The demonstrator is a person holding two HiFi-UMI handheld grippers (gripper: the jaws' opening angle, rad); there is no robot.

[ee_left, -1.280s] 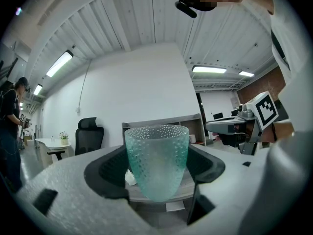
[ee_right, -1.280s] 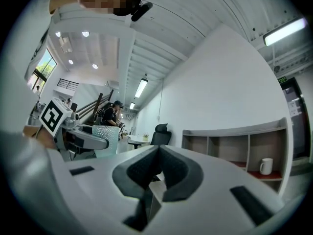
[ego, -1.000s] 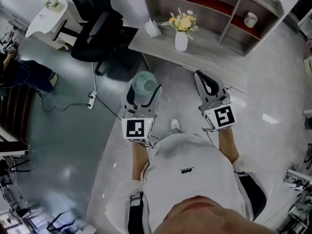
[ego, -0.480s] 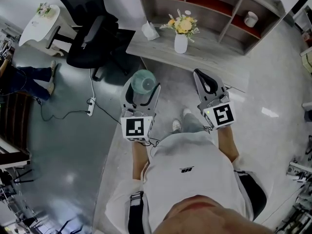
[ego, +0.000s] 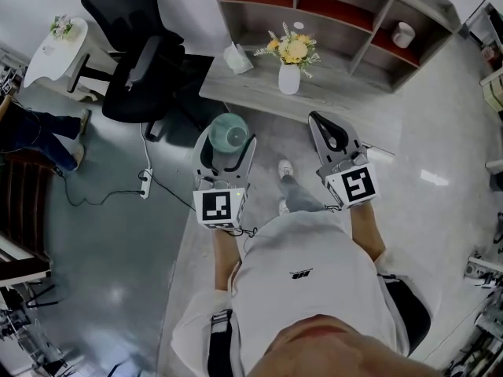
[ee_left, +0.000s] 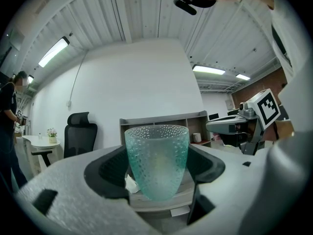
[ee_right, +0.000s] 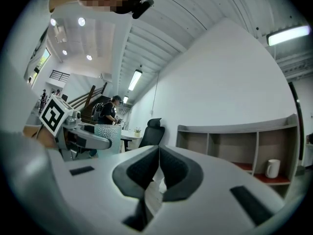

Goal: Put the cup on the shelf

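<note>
Cup (ee_left: 156,156) upright (mouth up) in left claw (ee_left: 155,173)

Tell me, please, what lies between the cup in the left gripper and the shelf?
Head view: a strip of floor, then the grey tabletop bearing a flower vase and a crumpled white tissue.
</note>
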